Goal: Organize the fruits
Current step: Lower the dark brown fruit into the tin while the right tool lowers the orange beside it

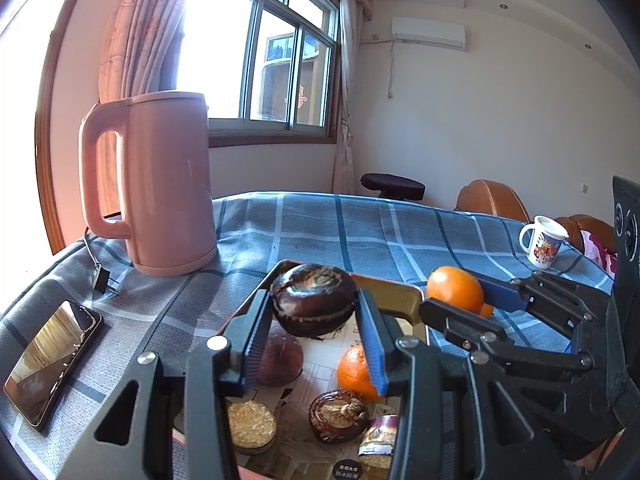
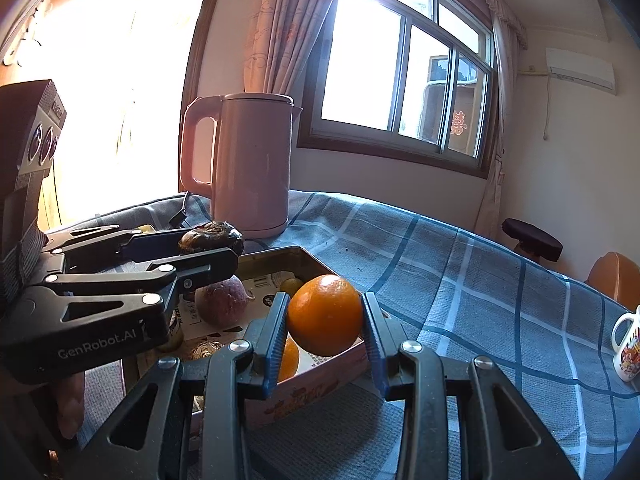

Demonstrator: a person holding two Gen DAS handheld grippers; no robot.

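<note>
The left gripper (image 1: 314, 312) is clamped on a dark, glossy round fruit (image 1: 314, 300), blue pads pressed against both its sides, and it hangs above the far end of the open box (image 1: 404, 298). Just beside it, the right gripper (image 2: 325, 322) is clamped the same way on an orange (image 2: 325, 315), which sits in the air over the box's near right corner. Down inside the box, on printed paper lining, lie a second orange (image 1: 354, 372), a dull reddish-brown fruit (image 1: 280, 360), another dark shiny fruit with a pale stem scar (image 1: 339, 416), a round yellowish piece (image 1: 251, 424) and a small foil packet (image 1: 378, 442). The box stands on a table covered in a blue checked cloth (image 1: 360, 232). Off to the left of the box a pink electric kettle (image 1: 160, 184) stands upright, its cord and plug (image 1: 100, 276) trailing on the cloth, and nearer still a phone (image 1: 50, 364) lies flat. Far right, near the table's edge, there is a white printed mug (image 1: 542, 246). Behind it all, a window (image 1: 272, 52) with pink curtains is blazing with daylight.
</note>
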